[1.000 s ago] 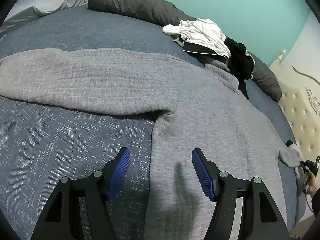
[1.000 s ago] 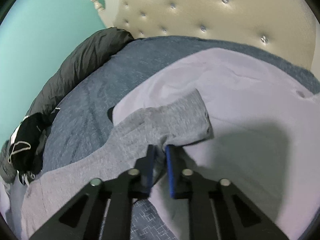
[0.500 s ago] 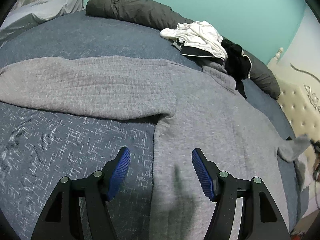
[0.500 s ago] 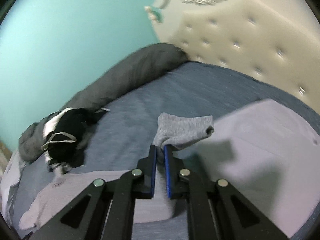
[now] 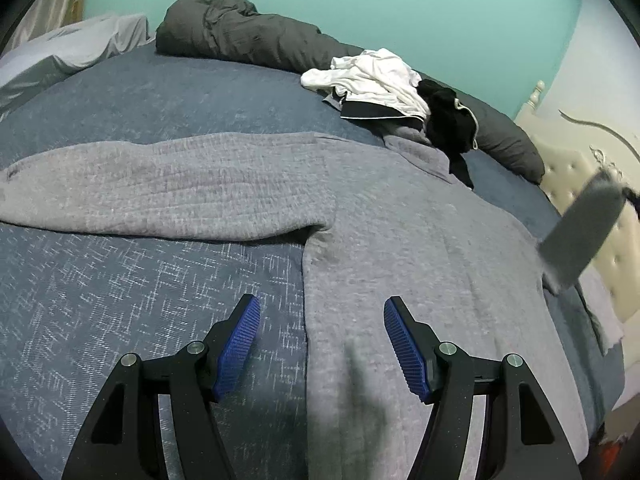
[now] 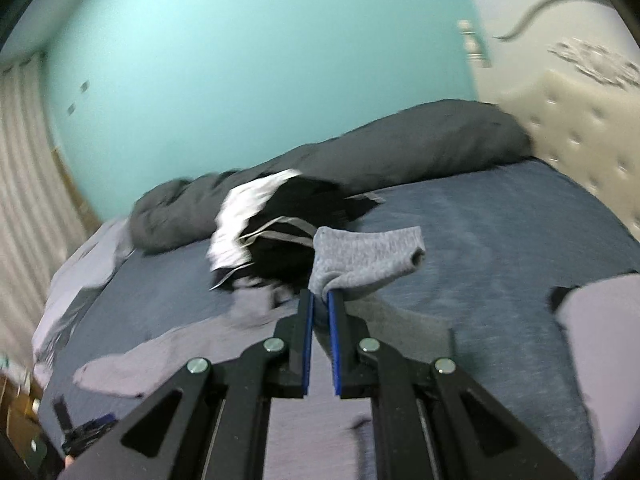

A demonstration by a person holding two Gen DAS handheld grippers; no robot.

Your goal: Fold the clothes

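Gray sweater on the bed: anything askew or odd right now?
Nothing damaged. The gray sweater lies flat, one sleeve cuff lifted by the shut right gripper. A crumpled black-and-white clothes pile overlaps its collar.

Sweater (image 5: 400, 216) flat on bed (image 5: 120, 300), clothes pile (image 5: 384, 84) behind, headboard (image 5: 580, 184) right.

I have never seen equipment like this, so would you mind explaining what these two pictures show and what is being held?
A person holds a two-finger claw in each hand; each claw carries a camera looking along its blue-padded fingers. The left claw hangs open over a grey sweater spread on a blue bedspread. The right claw is shut on the sweater's sleeve cuff, lifted off the bed. Behind lie a dark grey duvet and a heap of black and white clothes.
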